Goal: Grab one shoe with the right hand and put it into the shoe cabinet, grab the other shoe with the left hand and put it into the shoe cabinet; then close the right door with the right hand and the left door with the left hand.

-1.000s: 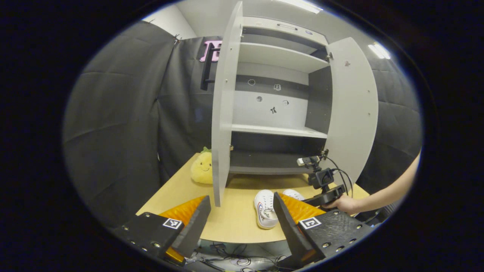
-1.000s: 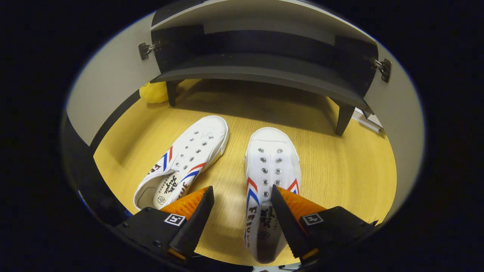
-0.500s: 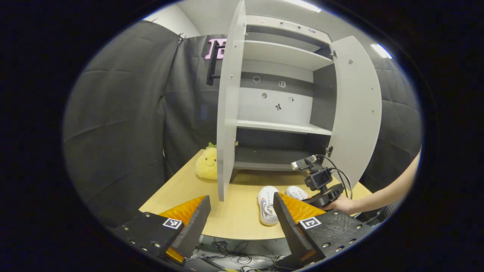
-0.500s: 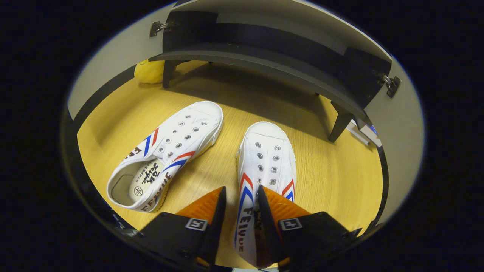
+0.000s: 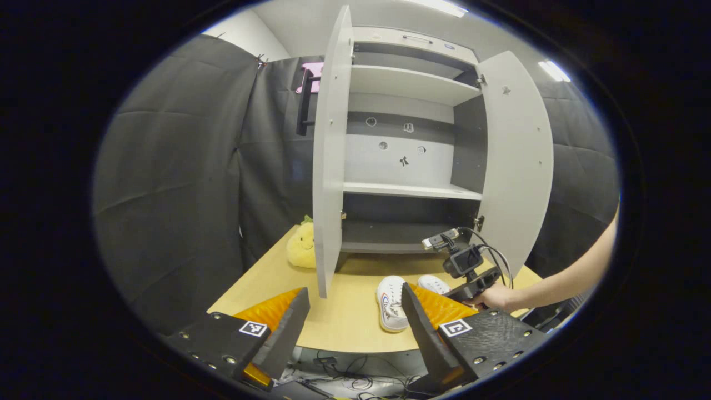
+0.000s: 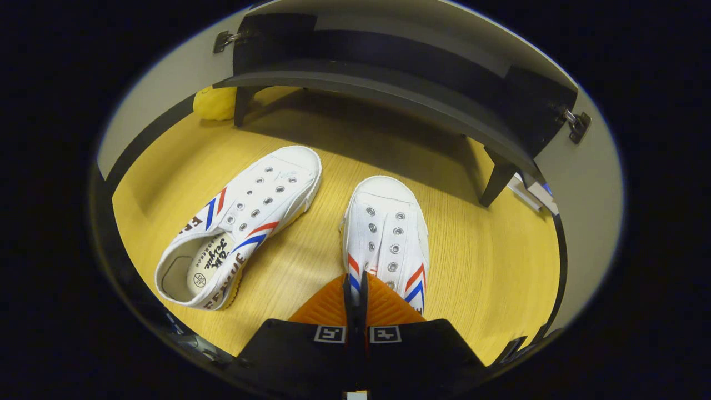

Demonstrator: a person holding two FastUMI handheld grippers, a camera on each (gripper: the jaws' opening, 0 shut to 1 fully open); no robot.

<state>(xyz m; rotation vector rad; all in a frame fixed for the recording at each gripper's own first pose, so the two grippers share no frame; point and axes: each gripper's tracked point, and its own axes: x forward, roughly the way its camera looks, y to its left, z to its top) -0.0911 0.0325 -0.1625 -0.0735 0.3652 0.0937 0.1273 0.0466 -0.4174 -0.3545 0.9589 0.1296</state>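
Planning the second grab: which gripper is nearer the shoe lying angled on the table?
Right. The right gripper is clamped on the straight shoe right beside the angled shoe. The left gripper hangs open back past the table edge.

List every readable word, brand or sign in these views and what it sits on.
"FE": start of dark lettering on the free shoe's side; the rest curves out of reading.
Script on its insole: too small.
Stickers on the cabinet back panel: too small.
Gripped shoe: no lettering shows ahead of the right gripper.
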